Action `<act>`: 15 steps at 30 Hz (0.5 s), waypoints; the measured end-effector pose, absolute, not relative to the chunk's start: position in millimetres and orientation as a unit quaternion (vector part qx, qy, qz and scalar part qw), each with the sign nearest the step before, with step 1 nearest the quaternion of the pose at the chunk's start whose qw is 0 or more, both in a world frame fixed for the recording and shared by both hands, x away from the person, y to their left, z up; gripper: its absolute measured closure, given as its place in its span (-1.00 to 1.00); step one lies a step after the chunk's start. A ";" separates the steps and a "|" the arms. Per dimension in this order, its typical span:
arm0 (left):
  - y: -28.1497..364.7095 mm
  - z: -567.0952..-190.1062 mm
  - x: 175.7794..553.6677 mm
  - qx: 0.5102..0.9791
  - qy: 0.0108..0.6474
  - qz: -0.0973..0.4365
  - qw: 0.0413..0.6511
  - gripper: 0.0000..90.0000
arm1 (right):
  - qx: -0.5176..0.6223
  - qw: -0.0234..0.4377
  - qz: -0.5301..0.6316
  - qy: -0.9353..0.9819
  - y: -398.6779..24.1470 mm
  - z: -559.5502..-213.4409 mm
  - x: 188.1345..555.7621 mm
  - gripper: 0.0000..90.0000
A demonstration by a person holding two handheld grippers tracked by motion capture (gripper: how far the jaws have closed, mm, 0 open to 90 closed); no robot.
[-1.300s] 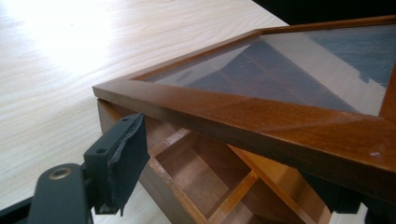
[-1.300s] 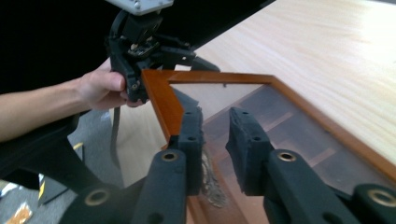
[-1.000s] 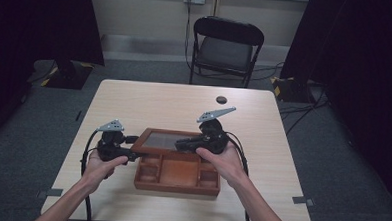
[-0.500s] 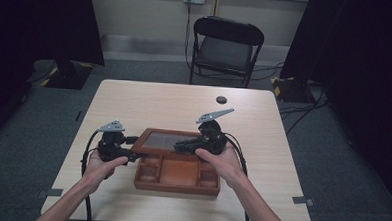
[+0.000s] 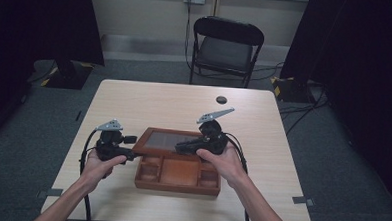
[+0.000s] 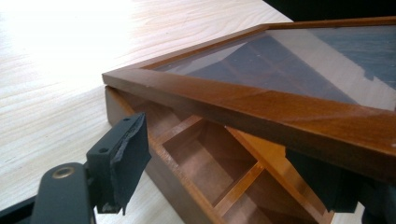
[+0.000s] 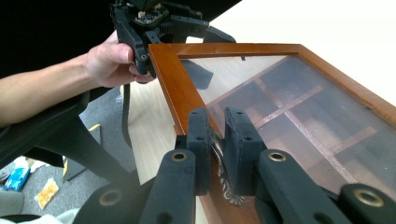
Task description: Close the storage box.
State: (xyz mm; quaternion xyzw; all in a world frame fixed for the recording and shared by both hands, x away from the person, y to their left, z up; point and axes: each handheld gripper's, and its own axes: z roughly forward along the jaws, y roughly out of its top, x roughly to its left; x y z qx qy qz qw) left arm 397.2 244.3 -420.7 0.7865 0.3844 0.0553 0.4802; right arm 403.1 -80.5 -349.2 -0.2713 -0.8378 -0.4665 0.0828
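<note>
Right gripper (image 7: 215,151) pinches lid's metal clasp (image 7: 223,175) — left gripper (image 6: 224,172) gapes wide

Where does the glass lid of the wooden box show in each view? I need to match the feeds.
High view: the glass lid sits mid-table, raised over the box's far half, between the two grippers.
Left gripper view: its wooden frame crosses the upper right, above the open compartments.
Right gripper view: it spans centre to right, with the right gripper pinching the metal clasp on its frame.
Shared landmark: the lid's corner at the left gripper.
</note>
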 end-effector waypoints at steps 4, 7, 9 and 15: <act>246.4 -423.4 397.5 0.789 0.386 0.054 0.474 -0.53 | -0.268 0.082 -0.461 -0.842 -80.7 -350.3 402.1 0.81; 246.9 -424.9 397.7 0.792 0.385 0.054 0.471 -0.52 | -0.267 0.080 -0.459 -0.844 -80.7 -350.6 401.1 0.81; 249.0 -427.3 399.2 0.796 0.388 0.056 0.461 -0.52 | -0.267 0.077 -0.459 -0.844 -81.9 -350.9 399.8 0.81; 255.5 -430.8 402.2 0.794 0.403 0.059 0.451 -0.52 | -0.268 0.071 -0.453 -0.847 -86.5 -353.4 395.8 0.80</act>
